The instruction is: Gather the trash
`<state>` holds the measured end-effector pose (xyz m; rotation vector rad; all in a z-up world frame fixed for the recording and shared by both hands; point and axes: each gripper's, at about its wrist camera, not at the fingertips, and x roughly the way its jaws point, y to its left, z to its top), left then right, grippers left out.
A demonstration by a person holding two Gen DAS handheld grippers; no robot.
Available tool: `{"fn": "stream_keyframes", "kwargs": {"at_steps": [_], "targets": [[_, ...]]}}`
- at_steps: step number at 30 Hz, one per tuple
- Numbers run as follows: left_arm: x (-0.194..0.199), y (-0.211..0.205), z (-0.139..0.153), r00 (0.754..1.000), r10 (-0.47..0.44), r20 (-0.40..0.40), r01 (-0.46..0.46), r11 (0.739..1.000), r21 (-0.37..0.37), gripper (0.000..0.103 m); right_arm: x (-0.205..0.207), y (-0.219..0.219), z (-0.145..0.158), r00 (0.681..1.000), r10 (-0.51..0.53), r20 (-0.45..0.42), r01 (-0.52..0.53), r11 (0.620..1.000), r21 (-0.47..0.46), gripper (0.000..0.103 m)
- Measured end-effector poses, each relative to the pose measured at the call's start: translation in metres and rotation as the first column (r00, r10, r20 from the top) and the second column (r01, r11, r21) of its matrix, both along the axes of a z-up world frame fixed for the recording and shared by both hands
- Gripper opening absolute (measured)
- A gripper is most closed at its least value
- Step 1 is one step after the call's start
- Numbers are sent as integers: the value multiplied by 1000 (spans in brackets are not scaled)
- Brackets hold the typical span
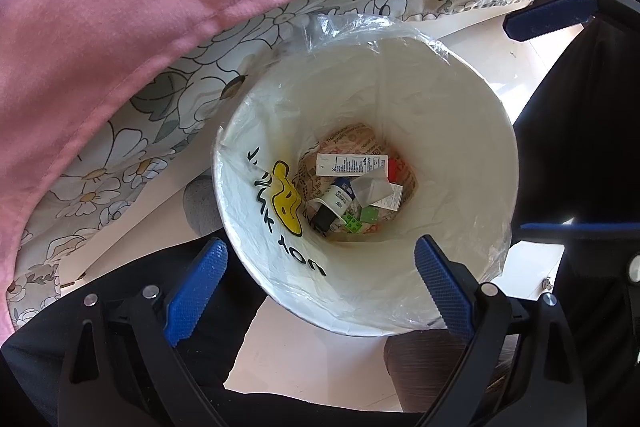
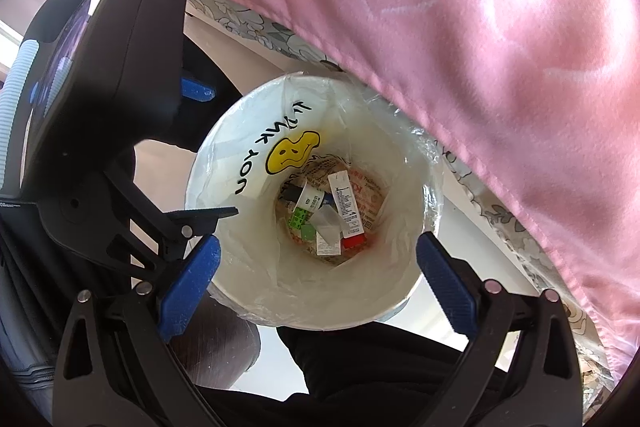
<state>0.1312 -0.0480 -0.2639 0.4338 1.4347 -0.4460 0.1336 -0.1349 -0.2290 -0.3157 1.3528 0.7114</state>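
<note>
Both grippers hang over a white trash bin (image 1: pixel 452 131), looking straight down into it. The left gripper (image 1: pixel 320 283) has its 2 blue-padded fingers spread wide with nothing between them; the near rim of the bin sits in the gap. The right gripper (image 2: pixel 318 275) is likewise spread wide and empty, its fingers straddling the near rim of the same bin (image 2: pixel 404 131).

The bin is lined with a clear plastic bag (image 1: pixel 256 147) printed with a yellow smiley face (image 1: pixel 286 199) and black "THANK YOU" lettering, on the left wall as seen from either gripper. At the bottom, straight ahead of the left gripper's fingers, the trash lies in a loose heap on printed brown paper (image 1: pixel 360 137): a long white carton (image 1: pixel 352 165) with small print, a red piece (image 1: pixel 394 169) touching its right end, a white bottle with a dark cap (image 1: pixel 334 205), green toy bricks (image 1: pixel 360 221) just below it, and a translucent, greyish scrap (image 1: pixel 370 189) lying across the middle, possibly a small plastic pouch.

From the right gripper the same heap shows: the carton (image 2: pixel 346 205) running lengthwise, the red piece (image 2: pixel 354 241) at its near end, the bottle (image 2: pixel 308 199) to the left, and the green bricks (image 2: pixel 300 221) nearer.

A pink cloth (image 1: pixel 160 7) over a floral sheet (image 1: pixel 120 147) hangs beyond the bin. In the right wrist view the left gripper's black body (image 2: pixel 116 39) fills the left side.
</note>
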Motion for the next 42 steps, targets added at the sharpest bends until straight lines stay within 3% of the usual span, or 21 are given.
{"fn": "stream_keyframes", "kwargs": {"at_steps": [5,8,14,20,26,32,35,39,42], "targets": [[-4,3,25,997,34,62,-32,999,-24,96,-1,-17,22,993,-99,69,100,995,3,96],[-6,8,50,988,91,120,-87,995,-43,96,-4,-30,44,970,-213,117,214,977,8,96],[-11,17,120,936,212,282,-193,977,-94,96,-15,-60,92,870,-476,130,469,880,80,96],[-22,19,178,878,291,380,-256,956,-142,96,-36,-78,145,762,-609,221,598,792,119,96],[-43,21,225,802,367,472,-330,930,-161,96,-64,-87,198,635,-706,313,689,701,184,96],[-67,24,264,706,431,563,-413,895,-167,98,-93,-95,239,554,-753,354,724,646,242,96],[-81,27,281,685,462,564,-423,882,-209,98,-111,-94,258,519,-778,354,733,618,285,96],[-100,29,296,663,482,573,-417,873,-252,98,-134,-86,277,516,-771,374,717,627,304,96],[-116,33,307,654,502,567,-413,864,-289,98,-149,-86,283,492,-794,357,726,601,334,96]]}}
